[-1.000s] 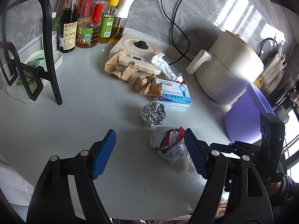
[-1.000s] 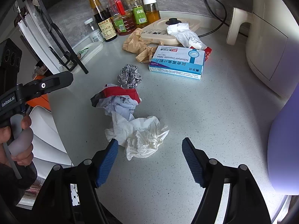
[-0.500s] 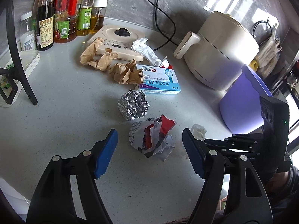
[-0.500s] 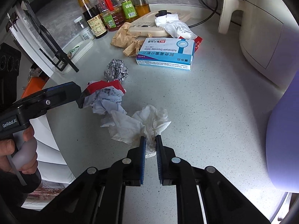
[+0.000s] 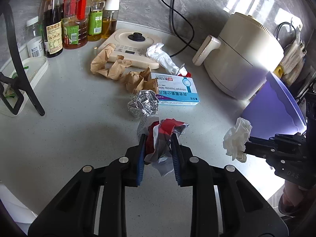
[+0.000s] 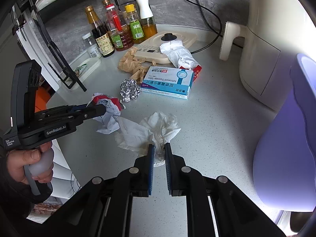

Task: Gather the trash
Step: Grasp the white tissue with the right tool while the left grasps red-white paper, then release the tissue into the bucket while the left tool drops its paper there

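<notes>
My left gripper (image 5: pixel 158 138) is shut on a crumpled red-and-white wrapper (image 5: pixel 164 130), which also shows in the right wrist view (image 6: pixel 107 108). My right gripper (image 6: pixel 159 148) is shut on a crumpled white tissue (image 6: pixel 154 128) and holds it above the counter, as the left wrist view (image 5: pixel 237 138) shows. A foil ball (image 5: pixel 143 103) lies just beyond the wrapper. A blue-and-white medicine box (image 5: pixel 175 91), brown crumpled paper (image 5: pixel 118 73) and a white plastic wrapper (image 5: pixel 162 57) lie farther back. A purple bin (image 6: pixel 286 148) stands at the right.
A cream air fryer (image 5: pixel 241 57) stands at the back right. A flat cream appliance (image 5: pixel 132 49) and several bottles (image 5: pixel 75 19) stand at the back. A black rack leg (image 5: pixel 25 75) and a white tray (image 5: pixel 31 71) are at the left.
My left gripper moved forward and closed on the red-and-white wrapper. My right gripper closed on the tissue and lifted it off the counter toward the purple bin.
</notes>
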The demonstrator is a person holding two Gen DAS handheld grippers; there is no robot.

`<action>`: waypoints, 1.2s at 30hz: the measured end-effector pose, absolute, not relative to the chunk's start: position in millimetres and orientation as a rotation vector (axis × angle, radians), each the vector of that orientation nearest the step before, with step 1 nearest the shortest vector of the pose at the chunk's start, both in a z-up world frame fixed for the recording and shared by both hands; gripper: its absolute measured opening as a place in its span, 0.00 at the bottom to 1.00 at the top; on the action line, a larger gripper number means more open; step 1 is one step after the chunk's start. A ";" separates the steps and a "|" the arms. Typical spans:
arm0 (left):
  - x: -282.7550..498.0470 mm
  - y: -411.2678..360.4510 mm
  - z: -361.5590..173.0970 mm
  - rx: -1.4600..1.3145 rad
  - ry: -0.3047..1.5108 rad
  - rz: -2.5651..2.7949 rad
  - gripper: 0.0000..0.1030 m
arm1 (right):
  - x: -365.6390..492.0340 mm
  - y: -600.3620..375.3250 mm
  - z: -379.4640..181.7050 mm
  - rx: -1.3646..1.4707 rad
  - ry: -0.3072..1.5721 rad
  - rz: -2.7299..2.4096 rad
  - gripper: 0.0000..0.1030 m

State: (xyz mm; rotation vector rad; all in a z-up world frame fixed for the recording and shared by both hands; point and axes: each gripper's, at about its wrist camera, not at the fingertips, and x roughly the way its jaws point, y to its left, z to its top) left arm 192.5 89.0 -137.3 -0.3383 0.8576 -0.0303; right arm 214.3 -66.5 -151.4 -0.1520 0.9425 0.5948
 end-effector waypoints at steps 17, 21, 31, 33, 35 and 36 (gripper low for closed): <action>159.3 77.9 -49.4 -0.313 0.621 0.013 0.23 | 207.1 -122.2 -30.8 -0.082 0.627 0.555 0.12; 161.3 63.6 -38.1 -0.295 0.597 -0.007 0.23 | 206.3 -152.8 -15.8 -0.047 0.581 0.498 0.12; 176.2 17.7 -22.7 -0.236 0.592 -0.086 0.23 | 202.5 -226.8 -13.1 0.053 0.553 0.346 0.12; 179.4 7.2 -19.4 -0.227 0.589 -0.107 0.23 | 201.0 -239.1 -13.9 0.075 0.551 0.316 0.17; 182.7 -3.2 -16.9 -0.222 0.587 -0.132 0.23 | 197.6 -248.6 -15.5 0.085 0.548 0.308 0.49; 184.8 -8.9 -16.2 -0.218 0.589 -0.145 0.23 | 193.9 -253.5 -15.6 0.083 0.533 0.297 0.52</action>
